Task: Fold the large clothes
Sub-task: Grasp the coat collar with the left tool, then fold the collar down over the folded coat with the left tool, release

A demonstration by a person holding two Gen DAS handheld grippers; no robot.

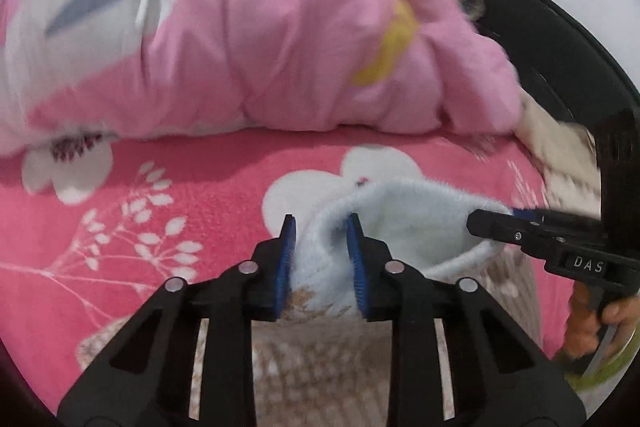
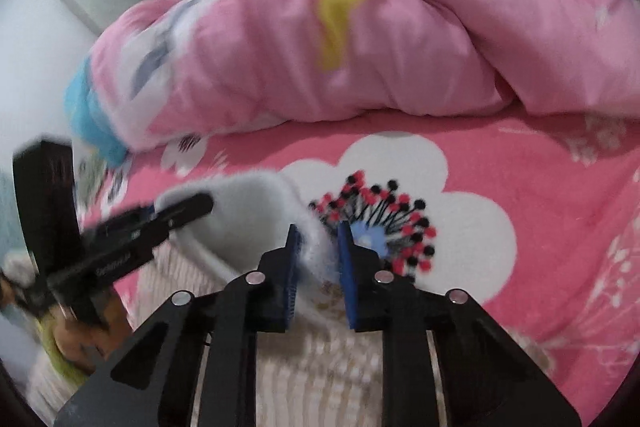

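Sweater [image 1: 408,223] on the bed: a fuzzy, pale blue collar edge lay bunched over a beige knitted body, spread on the pink flowered blanket [image 1: 160,211]. Left gripper [image 1: 320,259] had its jaws clamped on one side of that fluffy blue edge, the blue pads pressing the fabric between them. Right gripper [image 2: 318,263] had its jaws pinched on the other side, white fluff squeezed between them. Behind, a rumpled pink quilt [image 1: 280,39] was heaped across the bed.
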